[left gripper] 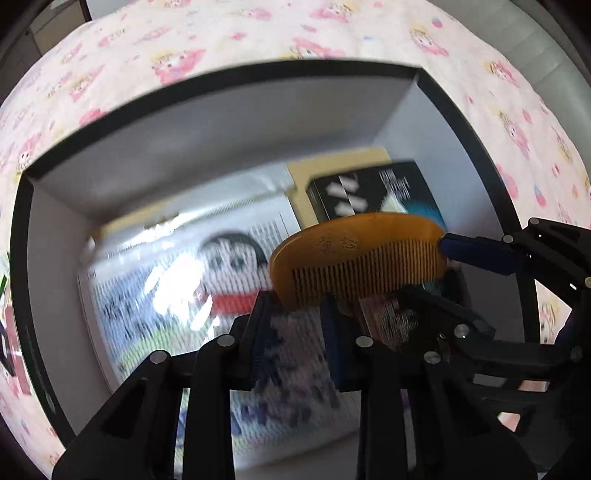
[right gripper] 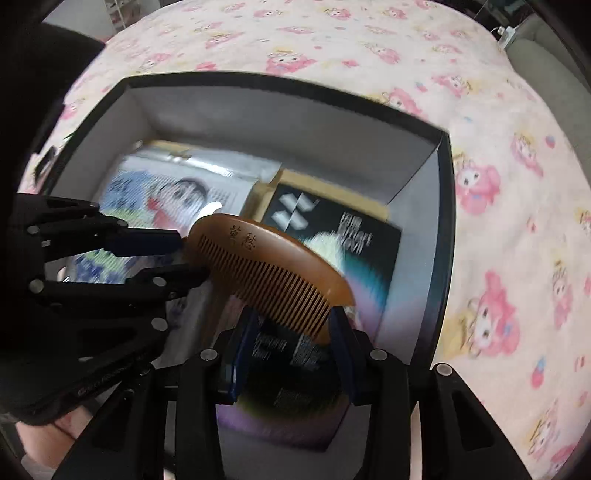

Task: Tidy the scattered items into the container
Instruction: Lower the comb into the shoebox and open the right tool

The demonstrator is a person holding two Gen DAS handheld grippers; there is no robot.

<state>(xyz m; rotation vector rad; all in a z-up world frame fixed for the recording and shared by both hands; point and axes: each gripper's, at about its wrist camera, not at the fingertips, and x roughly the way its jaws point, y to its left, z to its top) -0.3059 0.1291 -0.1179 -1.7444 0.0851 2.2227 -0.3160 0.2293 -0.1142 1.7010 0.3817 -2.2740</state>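
Note:
A brown wooden comb (left gripper: 358,258) (right gripper: 269,266) hangs level over the open black box with white inner walls (left gripper: 221,147) (right gripper: 295,125). My left gripper (left gripper: 295,306) is shut on one end of the comb; in the right wrist view it reaches in from the left (right gripper: 192,256). At the other end my right gripper (right gripper: 295,317) is shut on the toothed edge; in the left wrist view it comes in from the right (left gripper: 443,269).
In the box lie a shiny packet printed with a cartoon figure (left gripper: 229,258) (right gripper: 184,192) and a black carton (left gripper: 369,188) (right gripper: 332,225). The box rests on a pink-patterned bedsheet (left gripper: 258,29) (right gripper: 498,184). A hand (right gripper: 44,435) shows at the lower left.

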